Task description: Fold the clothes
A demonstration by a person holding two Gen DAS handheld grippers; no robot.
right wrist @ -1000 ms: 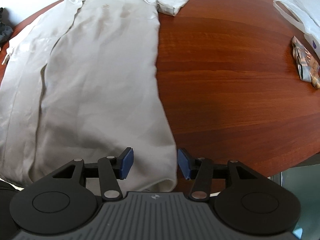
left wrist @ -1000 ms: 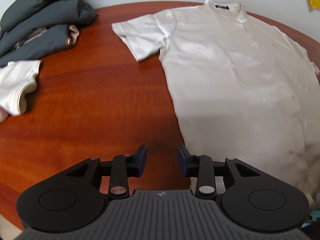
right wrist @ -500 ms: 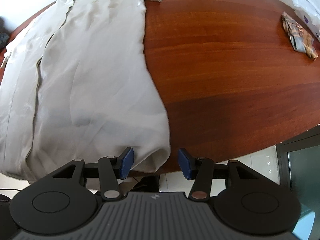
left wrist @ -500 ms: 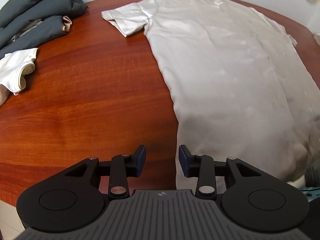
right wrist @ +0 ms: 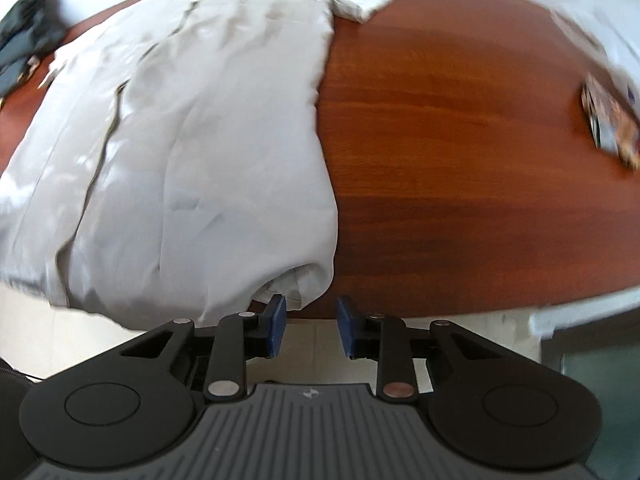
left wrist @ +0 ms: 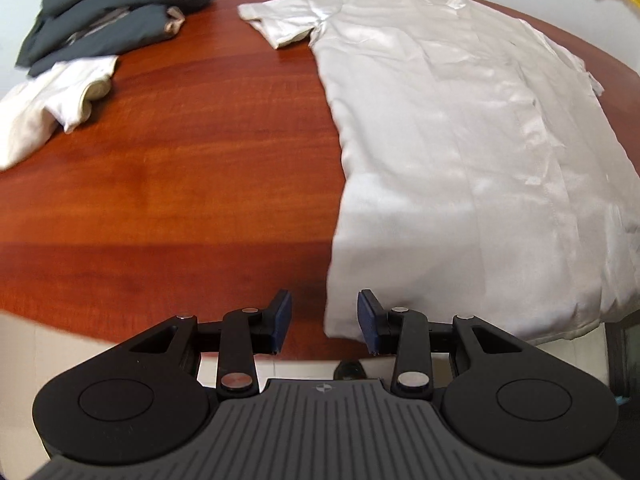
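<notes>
On the round wooden table the cream shirt lay flat, collar far, hem draping over the near edge. Left gripper sat unclenched at the hem's left corner, fabric just between the pads, no pinch. Right gripper was closing beside the right corner, nothing inside yet. Risk: slippery fabric, a one-layer or missed pinch skews the fold. Dark clothes, folded cream garment, patterned bundle all well apart, nothing blocking

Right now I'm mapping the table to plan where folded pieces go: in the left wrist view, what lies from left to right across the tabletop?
Crumpled cream garment → pile of dark grey clothes, set farther back → bare wooden table → spread white shirt, its hem hanging over the near edge.
</notes>
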